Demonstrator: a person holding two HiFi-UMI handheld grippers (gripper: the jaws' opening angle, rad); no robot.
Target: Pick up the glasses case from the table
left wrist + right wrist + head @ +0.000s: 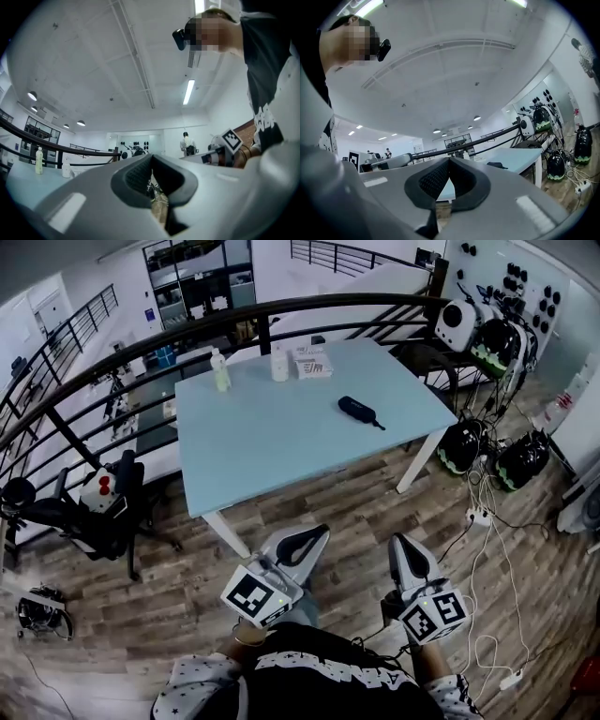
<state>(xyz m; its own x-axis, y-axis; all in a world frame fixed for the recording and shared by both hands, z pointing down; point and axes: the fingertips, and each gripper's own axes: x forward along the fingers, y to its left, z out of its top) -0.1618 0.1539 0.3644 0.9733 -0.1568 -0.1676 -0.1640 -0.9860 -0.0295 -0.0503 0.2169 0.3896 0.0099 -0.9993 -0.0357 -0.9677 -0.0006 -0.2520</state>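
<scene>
From the head view we look steeply down on a pale blue counter [281, 446] standing on a wooden floor [187, 568]. The glasses case [357, 410], dark and oblong, lies flat on the counter's right half, with bare surface all around it. At the counter's far edge stand a greenish bottle [220, 371], a white bottle [279, 364] and a flat box [313, 365], all well apart from the case. We hold both tongs low in the view over the floor, short of the counter's near edge. The left tongs [305, 542] are pressed together at the tips with nothing between them. The right tongs [405, 545] are likewise pressed together and empty. The case sits well apart from both pairs, beyond them and roughly between their lines. In the right gripper view, the case [500, 165] shows as a small dark shape on the counter, to the right of the closed tips.
</scene>
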